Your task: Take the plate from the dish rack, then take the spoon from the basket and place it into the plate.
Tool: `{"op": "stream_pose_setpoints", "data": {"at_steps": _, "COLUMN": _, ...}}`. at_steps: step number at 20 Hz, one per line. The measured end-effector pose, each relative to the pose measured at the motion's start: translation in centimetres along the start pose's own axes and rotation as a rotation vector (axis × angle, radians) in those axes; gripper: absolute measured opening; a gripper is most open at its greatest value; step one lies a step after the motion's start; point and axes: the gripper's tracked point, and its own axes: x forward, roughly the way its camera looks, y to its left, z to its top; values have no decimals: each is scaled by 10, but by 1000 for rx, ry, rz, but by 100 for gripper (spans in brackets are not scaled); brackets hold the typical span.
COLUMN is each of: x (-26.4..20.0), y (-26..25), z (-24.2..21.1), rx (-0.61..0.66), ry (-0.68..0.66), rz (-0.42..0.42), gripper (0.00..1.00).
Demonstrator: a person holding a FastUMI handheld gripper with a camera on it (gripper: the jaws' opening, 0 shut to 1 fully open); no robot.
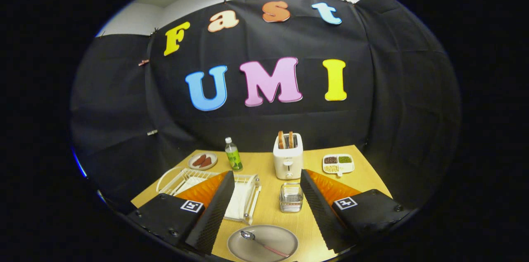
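A grey round plate lies flat on the wooden table, low between my fingers. A spoon with a shiny bowl and a red-striped handle rests in the plate. My gripper is open and raised above the table, nothing between its black-padded fingers. The white dish rack stands behind my left finger, partly hidden by it. A small clear wire basket sits just ahead, between the fingers, with nothing visible in it.
A white toaster with two slices of toast stands beyond the basket. A green-labelled bottle and a small plate with sausages sit at the back left. A divided white tray of grains is at the back right.
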Motion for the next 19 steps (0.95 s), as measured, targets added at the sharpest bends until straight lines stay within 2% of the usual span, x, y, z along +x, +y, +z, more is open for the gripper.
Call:
{"op": "stream_pose_setpoints", "data": {"at_steps": 3, "x": -18, "y": -12, "z": 24, "rx": -35, "ry": -84, "rz": -84, "gripper": 98}}
{"op": "stream_pose_setpoints", "data": {"at_steps": 8, "x": -38, "y": -22, "z": 24, "rx": -20, "ry": -83, "rz": -169, "gripper": 98}}
{"op": "stream_pose_setpoints", "data": {"at_steps": 19, "x": -26, "y": -31, "z": 28, "rx": 75, "ry": -81, "rz": -208, "gripper": 98}}
